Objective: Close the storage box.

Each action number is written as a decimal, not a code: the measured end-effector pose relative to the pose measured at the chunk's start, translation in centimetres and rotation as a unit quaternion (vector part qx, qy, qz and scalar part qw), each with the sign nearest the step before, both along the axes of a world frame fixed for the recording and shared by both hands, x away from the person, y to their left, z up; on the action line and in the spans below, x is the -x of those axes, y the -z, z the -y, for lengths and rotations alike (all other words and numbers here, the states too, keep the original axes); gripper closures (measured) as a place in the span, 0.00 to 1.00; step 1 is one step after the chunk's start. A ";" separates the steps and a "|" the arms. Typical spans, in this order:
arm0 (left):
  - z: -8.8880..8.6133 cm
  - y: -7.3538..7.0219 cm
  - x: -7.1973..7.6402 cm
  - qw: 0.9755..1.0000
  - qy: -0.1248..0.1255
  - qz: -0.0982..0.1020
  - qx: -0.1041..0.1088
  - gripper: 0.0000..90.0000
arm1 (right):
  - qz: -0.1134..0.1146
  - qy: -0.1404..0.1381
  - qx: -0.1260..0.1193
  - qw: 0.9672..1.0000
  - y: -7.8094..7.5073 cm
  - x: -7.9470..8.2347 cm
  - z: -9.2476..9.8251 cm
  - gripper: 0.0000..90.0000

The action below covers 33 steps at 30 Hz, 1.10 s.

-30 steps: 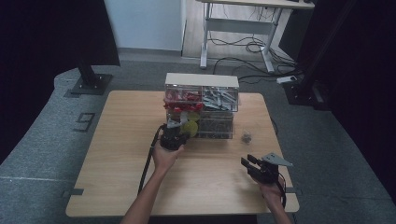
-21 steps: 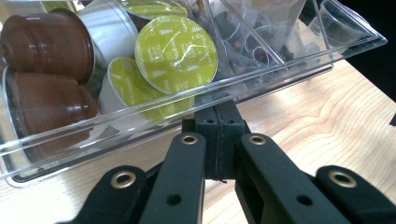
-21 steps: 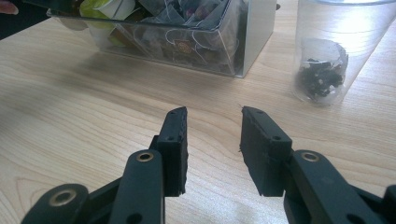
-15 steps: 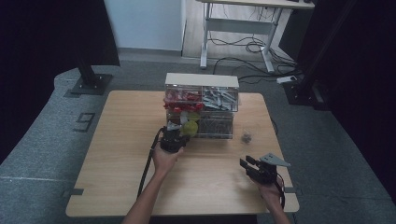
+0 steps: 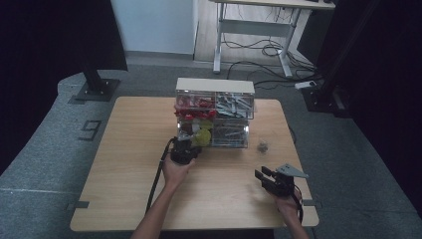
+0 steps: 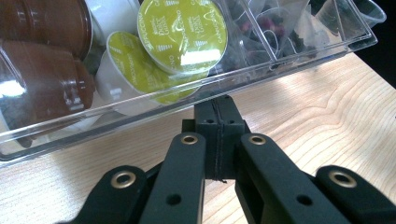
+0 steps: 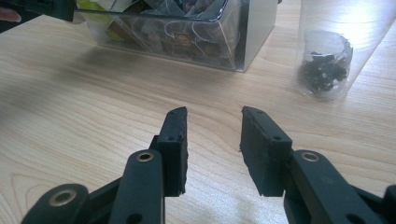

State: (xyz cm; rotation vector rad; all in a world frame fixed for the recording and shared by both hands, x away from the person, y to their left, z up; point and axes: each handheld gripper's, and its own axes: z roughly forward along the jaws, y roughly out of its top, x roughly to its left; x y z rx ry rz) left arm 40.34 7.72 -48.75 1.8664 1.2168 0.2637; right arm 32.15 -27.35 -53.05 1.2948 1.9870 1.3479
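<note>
In the middle of the high view, my left claw (image 5: 183, 151) sits against the lower left drawer (image 5: 195, 135) of the clear drawer cabinet (image 5: 214, 112) on the wooden table (image 5: 124, 164). My right claw (image 5: 268, 178) rests low and right in that frame, well apart from the cabinet, with a small clear cup (image 5: 262, 146) of dark bits between the two.

In the left gripper view, my jaws are pressed together, their tips at the middle of the frame right under the front lip of the drawer (image 6: 299, 56). I judge they pinch a small handle tab there, though the tab itself is hidden. The drawer runs across the upper half of the frame, holding green-lidded coffee capsules (image 6: 183, 35) and brown ones (image 6: 44, 70) at upper left. To do this well, I should move the drawer straight along its track, level, without twisting my wrist, so it does not jam or drag the cabinet.

In the right gripper view, my jaws stand apart with nothing between them over bare wood. The cabinet's corner (image 7: 233, 42) is at the top centre, the cup (image 7: 323, 63) at upper right.
</note>
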 end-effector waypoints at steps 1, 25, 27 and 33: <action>0.0 0.0 0.0 1.000 0.000 0.000 -0.001 1.00 | 0.000 0.000 0.000 1.000 0.0 0.0 0.0 0.68; 0.2 0.2 0.5 1.000 0.008 0.007 0.003 0.95 | -0.005 -0.002 0.004 1.000 0.4 -0.2 -0.3 0.67; 0.2 0.2 0.8 1.000 0.011 0.012 0.003 0.96 | -0.005 -0.002 0.004 1.000 0.4 -0.2 -0.3 0.67; 0.1 0.1 1.3 1.000 0.014 0.020 0.005 0.93 | -0.006 -0.001 0.006 1.000 0.5 -0.3 -0.4 0.66</action>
